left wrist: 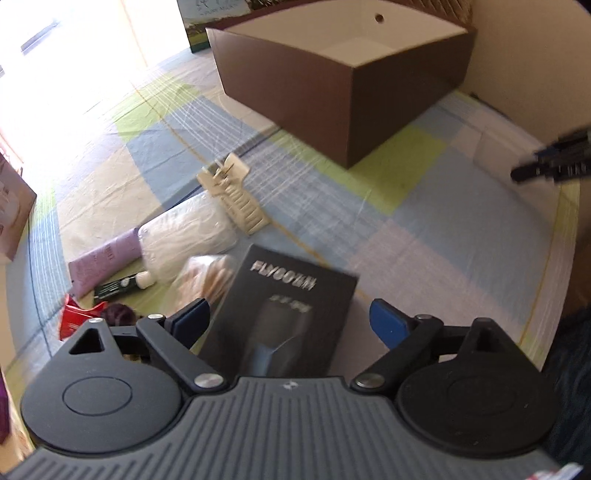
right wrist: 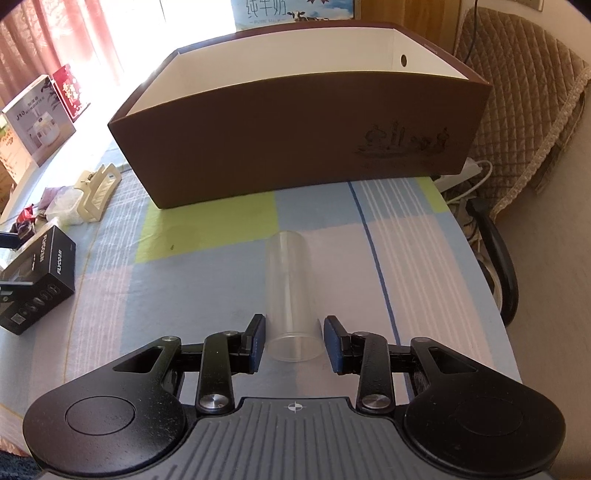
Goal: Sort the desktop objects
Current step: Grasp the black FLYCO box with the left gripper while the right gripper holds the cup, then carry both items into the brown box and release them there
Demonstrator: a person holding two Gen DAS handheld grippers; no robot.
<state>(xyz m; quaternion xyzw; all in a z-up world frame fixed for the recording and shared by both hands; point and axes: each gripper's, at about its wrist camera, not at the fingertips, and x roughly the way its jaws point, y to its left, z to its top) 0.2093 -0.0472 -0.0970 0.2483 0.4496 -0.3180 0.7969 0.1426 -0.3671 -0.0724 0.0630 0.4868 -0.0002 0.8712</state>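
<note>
**A:** What sits in front of the right gripper (right wrist: 294, 341)?

**B:** A clear plastic tube (right wrist: 291, 291) lying on its side on the checked tablecloth (right wrist: 207, 280), its open end between the blue pads. The jaws stand apart, one on each side of the tube; I cannot tell whether either pad touches it. Beyond it is a large open brown box (right wrist: 295, 136) with a white interior and a faint gold drawing printed on its front wall.

**A:** And the left gripper (left wrist: 291, 317)?

**B:** Its jaws are wide apart around a black carton (left wrist: 280, 310). The blurred silver lettering reads roughly "FLYCO"; the right wrist view shows the same word on its side.

**A:** Other objects?

**B:** Left of the carton: a cream hair clip (left wrist: 232, 192), a white padded packet (left wrist: 188, 240), a lilac tube (left wrist: 107, 262) and a red wrapper (left wrist: 75, 317). Behind the brown box stands a milk carton (right wrist: 295, 11) marked "PURE MILK". A white box (right wrist: 37, 122) at far left reads "J10".
</note>
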